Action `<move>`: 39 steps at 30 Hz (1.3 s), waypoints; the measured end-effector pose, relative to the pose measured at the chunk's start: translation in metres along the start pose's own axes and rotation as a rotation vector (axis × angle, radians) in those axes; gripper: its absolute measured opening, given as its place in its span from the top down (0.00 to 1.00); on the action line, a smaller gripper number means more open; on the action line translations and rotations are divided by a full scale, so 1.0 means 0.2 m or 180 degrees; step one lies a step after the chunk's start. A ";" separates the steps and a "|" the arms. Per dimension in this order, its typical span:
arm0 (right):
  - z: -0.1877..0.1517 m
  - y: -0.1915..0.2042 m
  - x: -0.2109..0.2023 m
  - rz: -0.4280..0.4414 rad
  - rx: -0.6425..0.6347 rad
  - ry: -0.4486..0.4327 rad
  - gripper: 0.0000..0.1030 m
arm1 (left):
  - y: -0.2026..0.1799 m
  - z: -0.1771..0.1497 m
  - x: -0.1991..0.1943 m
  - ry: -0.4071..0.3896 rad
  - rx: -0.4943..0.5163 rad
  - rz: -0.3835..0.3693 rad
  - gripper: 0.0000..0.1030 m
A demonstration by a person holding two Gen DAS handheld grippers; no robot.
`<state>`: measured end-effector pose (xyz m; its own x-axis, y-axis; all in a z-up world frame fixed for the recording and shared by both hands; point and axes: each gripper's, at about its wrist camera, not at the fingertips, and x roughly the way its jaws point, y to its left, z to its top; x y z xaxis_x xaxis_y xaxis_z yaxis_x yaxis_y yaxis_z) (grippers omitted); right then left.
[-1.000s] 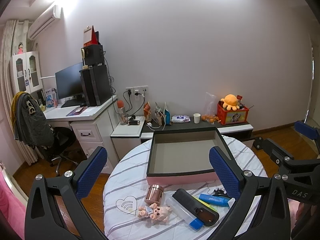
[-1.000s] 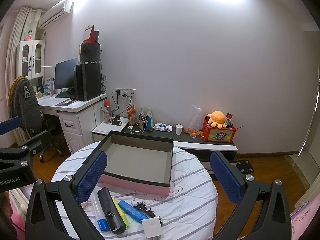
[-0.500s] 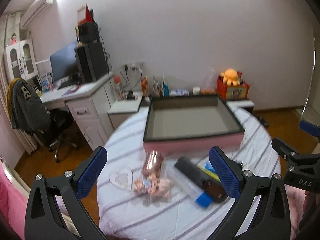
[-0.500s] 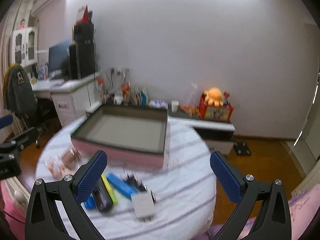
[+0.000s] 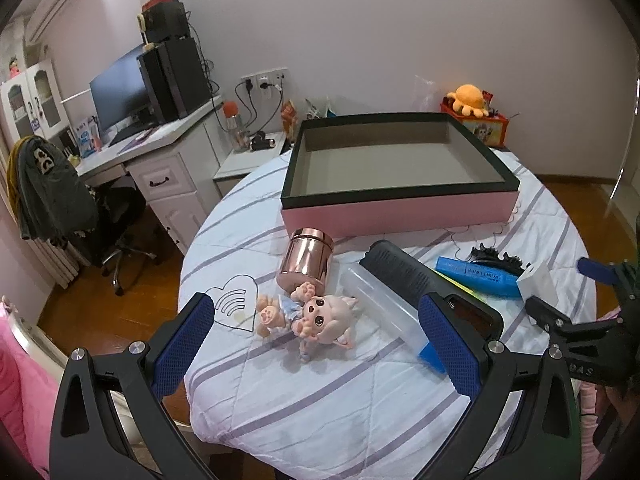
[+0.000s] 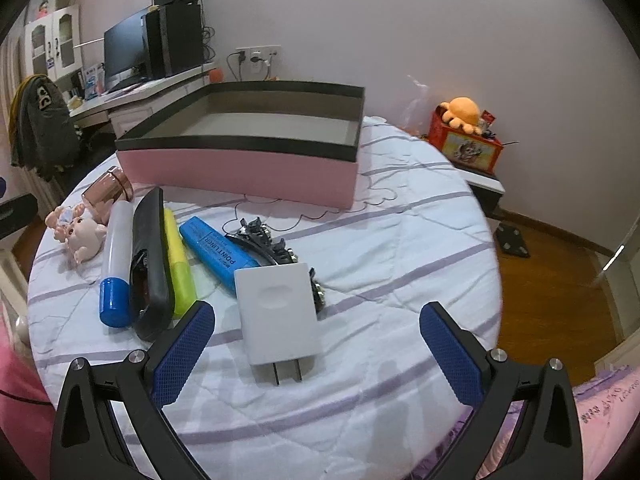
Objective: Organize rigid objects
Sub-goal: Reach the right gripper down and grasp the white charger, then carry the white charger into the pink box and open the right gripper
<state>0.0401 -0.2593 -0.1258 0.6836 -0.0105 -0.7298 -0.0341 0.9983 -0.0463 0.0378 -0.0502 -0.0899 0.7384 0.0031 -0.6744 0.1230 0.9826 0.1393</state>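
Observation:
An empty pink box with a black rim (image 5: 400,210) (image 6: 240,174) stands at the back of a round table. In front of it lie a rose-gold tin (image 5: 306,262), a small doll (image 5: 316,320), a clear tube with a blue cap (image 6: 116,264), a black case (image 6: 150,264), a yellow marker (image 6: 178,264), a blue highlighter (image 6: 218,254), a black hair clip (image 6: 264,240) and a white charger plug (image 6: 278,314). My left gripper (image 5: 320,338) hangs open above the doll. My right gripper (image 6: 316,342) hovers over the charger, jaws wide and closing, pads clear of it.
The table carries a white striped quilted cloth (image 6: 400,240). Behind it stand a desk with a monitor (image 5: 120,92), an office chair with a jacket (image 5: 44,188), and a low shelf with an orange plush on a red box (image 6: 464,136). Wooden floor lies at the right.
Both grippers have come down and tilted toward the table, so the objects now loom larger. The right gripper's jaws have narrowed slightly. Nothing on the table has moved.

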 end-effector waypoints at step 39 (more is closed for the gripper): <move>0.79 0.01 0.48 0.0464 0.0124 0.0123 0.60 | 0.13 0.49 0.44 -0.0089 -0.0198 0.0075 0.00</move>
<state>0.2211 -0.2487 -0.0872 0.6449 0.1332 -0.7526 -0.1020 0.9909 0.0880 0.1709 -0.0418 -0.0754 0.7589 0.0222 -0.6508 0.0646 0.9919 0.1091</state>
